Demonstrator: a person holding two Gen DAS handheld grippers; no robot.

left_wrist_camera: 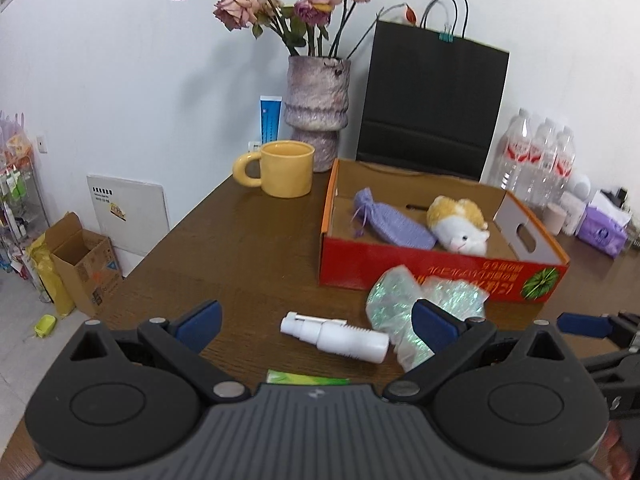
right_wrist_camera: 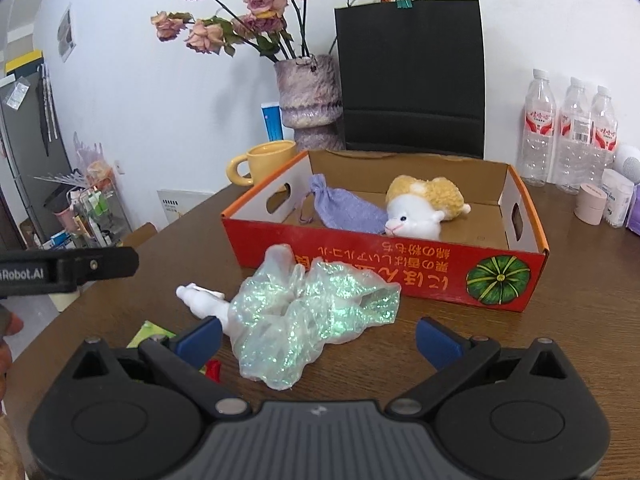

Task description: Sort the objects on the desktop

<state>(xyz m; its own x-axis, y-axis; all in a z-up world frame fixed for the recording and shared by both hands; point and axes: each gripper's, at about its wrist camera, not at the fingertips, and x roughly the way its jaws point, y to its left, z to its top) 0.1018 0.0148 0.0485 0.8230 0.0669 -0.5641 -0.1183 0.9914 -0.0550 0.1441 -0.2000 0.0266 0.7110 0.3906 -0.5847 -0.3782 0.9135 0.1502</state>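
Hovering low over the table (left_wrist_camera: 248,248), both my grippers empty. Left gripper (left_wrist_camera: 316,322): fingers spread wide, holding nothing, the white bottle (left_wrist_camera: 336,338) lying on its side between the tips. Right gripper (right_wrist_camera: 318,336): fingers equally wide, nothing held, the shiny bag (right_wrist_camera: 312,312) crumpled between them.

Items on table:
- Bottle, touching the bag's left edge, partly under it in the right view.
- Bag, just in front of the box (right_wrist_camera: 400,276), touching its red front wall.
- Green packet (left_wrist_camera: 308,379), nearest me, partly hidden by the left gripper.
- Mug (left_wrist_camera: 280,168), yellow, upright, left of the box, near the vase (left_wrist_camera: 318,108).

Items in box:
- Purple pouch (right_wrist_camera: 344,210), lying flat, left part.
- Plush toy (right_wrist_camera: 424,208), touching the pouch, middle.

Behind box: black paper bag (right_wrist_camera: 412,76), upright against the wall.
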